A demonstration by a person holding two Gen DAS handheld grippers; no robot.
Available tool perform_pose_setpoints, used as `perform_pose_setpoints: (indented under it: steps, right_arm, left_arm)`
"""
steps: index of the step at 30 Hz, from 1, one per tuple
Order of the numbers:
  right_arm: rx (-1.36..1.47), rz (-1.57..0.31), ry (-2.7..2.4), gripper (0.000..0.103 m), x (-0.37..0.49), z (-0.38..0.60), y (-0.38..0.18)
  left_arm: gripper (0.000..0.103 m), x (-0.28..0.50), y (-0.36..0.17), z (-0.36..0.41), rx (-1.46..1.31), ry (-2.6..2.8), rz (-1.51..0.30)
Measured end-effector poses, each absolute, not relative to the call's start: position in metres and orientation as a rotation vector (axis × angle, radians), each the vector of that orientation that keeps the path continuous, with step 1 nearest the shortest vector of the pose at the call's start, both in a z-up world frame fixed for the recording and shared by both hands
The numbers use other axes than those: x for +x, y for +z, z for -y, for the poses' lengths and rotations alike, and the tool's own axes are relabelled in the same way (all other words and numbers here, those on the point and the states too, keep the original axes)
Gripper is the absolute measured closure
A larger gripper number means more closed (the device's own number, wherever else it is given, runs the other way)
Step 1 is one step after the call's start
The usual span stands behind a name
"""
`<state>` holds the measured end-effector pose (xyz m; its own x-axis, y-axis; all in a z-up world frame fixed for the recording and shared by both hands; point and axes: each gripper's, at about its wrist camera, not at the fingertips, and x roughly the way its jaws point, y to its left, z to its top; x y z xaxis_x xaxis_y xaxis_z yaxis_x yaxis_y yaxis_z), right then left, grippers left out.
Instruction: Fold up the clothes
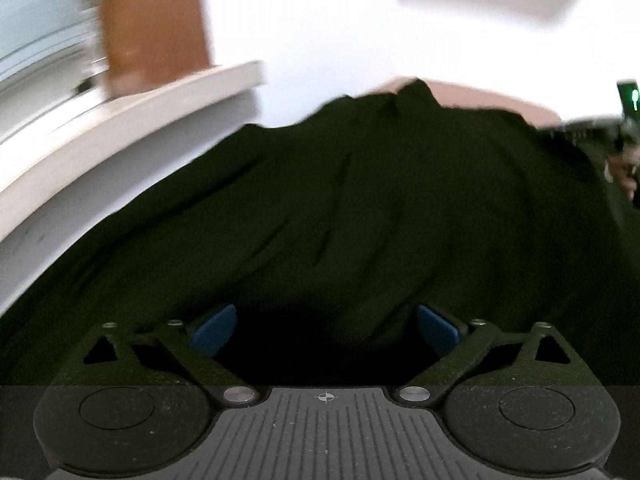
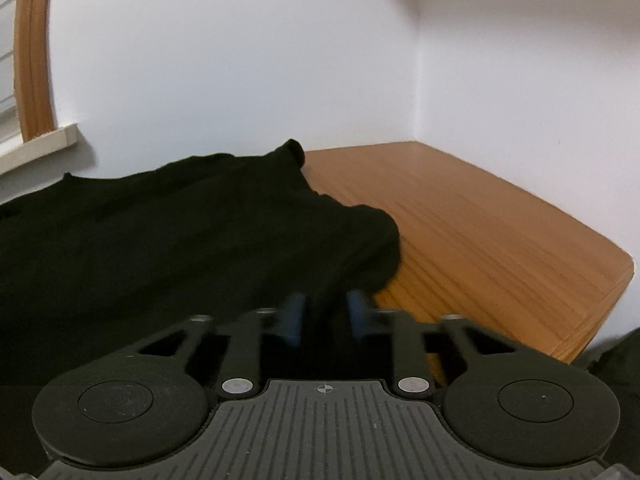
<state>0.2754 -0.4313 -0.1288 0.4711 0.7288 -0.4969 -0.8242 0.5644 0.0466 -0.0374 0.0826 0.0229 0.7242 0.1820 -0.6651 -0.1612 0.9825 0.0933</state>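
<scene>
A black garment (image 1: 340,208) lies spread over the wooden table and fills most of the left wrist view. My left gripper (image 1: 326,326) hovers low over it, its blue pads (image 1: 214,330) wide apart with dark cloth beneath them and nothing pinched. In the right wrist view the same black garment (image 2: 180,232) covers the table's left part, its rumpled right edge ending near the middle. My right gripper (image 2: 324,316) has its blue pads (image 2: 294,316) drawn close together on a fold of that edge.
The wooden table (image 2: 480,240) shows bare to the right of the garment, with its front right corner and edge close by. White walls meet in a corner behind it. A window sill (image 1: 120,120) and a wooden window frame (image 2: 32,52) stand at the left.
</scene>
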Motion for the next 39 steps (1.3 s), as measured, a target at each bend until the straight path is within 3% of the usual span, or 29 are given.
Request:
perform_pose_setpoints:
  steps: [2, 4, 8, 11, 24, 30, 33, 34, 36, 39]
  right_arm:
    - [-0.214, -0.507, 0.963, 0.096, 0.275, 0.428, -0.128]
    - [-0.227, -0.509, 0.968, 0.097, 0.274, 0.423, -0.127]
    - [-0.277, -0.470, 0.979, 0.098, 0.269, 0.404, -0.120]
    - [-0.280, -0.425, 0.989, 0.098, 0.264, 0.393, -0.107]
    - [-0.319, -0.175, 1.013, 0.098, 0.250, 0.290, -0.031]
    - [-0.417, -0.236, 0.992, 0.098, 0.262, 0.230, -0.057]
    - [-0.456, -0.295, 0.955, 0.098, 0.273, 0.218, -0.085]
    - [-0.451, -0.313, 0.947, 0.098, 0.277, 0.218, -0.091]
    - [-0.446, -0.358, 0.941, 0.098, 0.284, 0.217, -0.100]
    - [-0.452, -0.418, 0.930, 0.096, 0.291, 0.214, -0.110]
  left_arm:
    - [0.022, -0.028, 0.023, -0.086, 0.002, 0.162, -0.730]
    - [0.050, -0.025, 0.023, -0.090, -0.003, 0.159, -0.709]
    - [0.072, -0.029, 0.021, -0.100, 0.015, 0.190, -0.685]
    - [0.074, -0.029, 0.022, -0.104, 0.067, 0.237, -0.685]
    - [0.075, -0.028, 0.019, -0.153, 0.023, 0.335, -0.653]
    - [0.073, -0.033, 0.022, -0.159, -0.022, 0.341, -0.653]
    - [0.063, -0.040, 0.035, -0.147, -0.022, 0.383, -0.648]
    - [0.049, -0.047, 0.041, -0.139, -0.015, 0.386, -0.629]
    - [0.033, -0.064, 0.054, -0.123, -0.017, 0.378, -0.589]
    - [0.031, -0.088, 0.057, -0.105, -0.079, 0.316, -0.574]
